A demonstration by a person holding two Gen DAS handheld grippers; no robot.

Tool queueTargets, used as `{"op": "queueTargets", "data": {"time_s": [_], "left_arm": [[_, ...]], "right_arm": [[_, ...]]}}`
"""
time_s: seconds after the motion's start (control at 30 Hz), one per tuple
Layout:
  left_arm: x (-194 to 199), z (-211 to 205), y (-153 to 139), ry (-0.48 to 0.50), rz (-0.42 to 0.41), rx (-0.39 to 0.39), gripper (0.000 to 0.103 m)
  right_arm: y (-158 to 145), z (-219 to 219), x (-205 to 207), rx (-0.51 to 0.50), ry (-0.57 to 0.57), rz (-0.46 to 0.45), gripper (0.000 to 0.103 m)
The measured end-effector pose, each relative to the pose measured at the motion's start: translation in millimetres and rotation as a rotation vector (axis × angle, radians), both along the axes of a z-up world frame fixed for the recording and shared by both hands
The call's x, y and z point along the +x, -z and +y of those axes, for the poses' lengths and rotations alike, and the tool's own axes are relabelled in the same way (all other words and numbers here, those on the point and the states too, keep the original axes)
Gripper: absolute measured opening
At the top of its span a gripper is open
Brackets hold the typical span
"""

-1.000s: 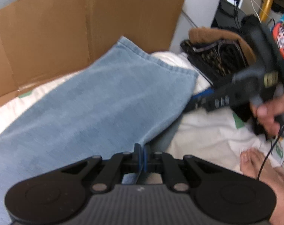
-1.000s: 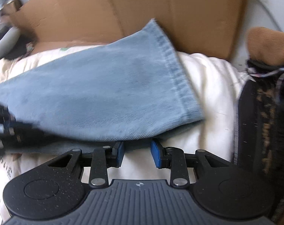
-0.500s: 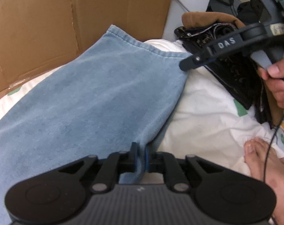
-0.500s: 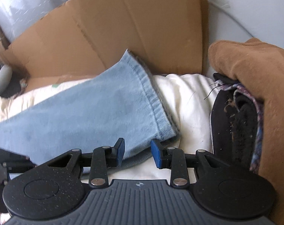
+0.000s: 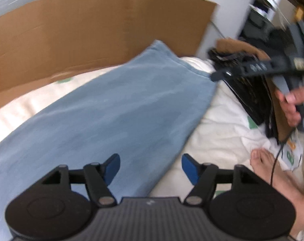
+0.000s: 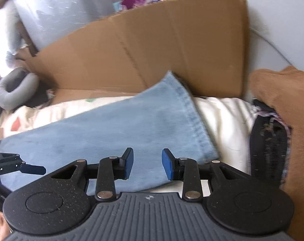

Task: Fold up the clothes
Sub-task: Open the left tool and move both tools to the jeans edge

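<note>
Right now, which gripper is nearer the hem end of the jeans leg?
Right. The right gripper hangs open just over the hem, near its corner. The left gripper, also open, sits farther back along the jeans leg's side edge.

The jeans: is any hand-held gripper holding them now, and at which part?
Nothing is held. The left hand-held gripper and the right hand-held gripper are both open above the jeans, pinching no fabric.

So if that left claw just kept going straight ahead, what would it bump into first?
Most likely the jeans: the open left claw points along the blue denim lying just ahead of it. Beyond that stands the cardboard. Depth is hard to judge here.
</note>
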State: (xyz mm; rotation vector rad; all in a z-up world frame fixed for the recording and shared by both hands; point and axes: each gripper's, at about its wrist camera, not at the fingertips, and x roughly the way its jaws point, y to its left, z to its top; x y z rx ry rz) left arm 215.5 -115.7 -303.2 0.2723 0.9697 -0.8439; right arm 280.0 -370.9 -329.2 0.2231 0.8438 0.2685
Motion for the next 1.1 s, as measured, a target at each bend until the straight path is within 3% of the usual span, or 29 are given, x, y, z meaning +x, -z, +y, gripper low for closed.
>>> {"op": "queueTargets", "data": {"time_s": [0.07, 0.2, 0.27, 0.57, 0.87, 1.1], "left_arm": [[0.9, 17.4, -8.6, -0.053, 0.011, 0.01, 0.082], [-8.1, 50.6, -28.7, -0.08, 0.015, 0.054, 0.091], [-13.6, 62.2, -34.8, -0.095, -0.023, 0.077, 0.092], [-40.0, 118.2, -42.2, -0.236, -0.075, 0.125, 0.092], [-56.7, 163.1, -23.2, -0.299, -0.041, 0.147, 0.092], [-50.6, 168.7, 8.1, -0.36, -0.035, 0.178, 0.092]], "right_arm": [[-3.7, 9.3, -3.1, 0.013, -0.025, -0.009, 0.06], [-10.9, 31.3, -8.4, 0.029, -0.098, -0.023, 0.076], [-15.7, 41.2, -11.6, 0.035, -0.135, -0.028, 0.082], [-29.5, 80.0, -26.0, 0.047, -0.258, -0.034, 0.086], [-23.8, 112.0, -39.2, 0.047, -0.366, 0.025, 0.086], [-11.5, 136.4, -48.8, 0.01, -0.433, 0.091, 0.086]]}}
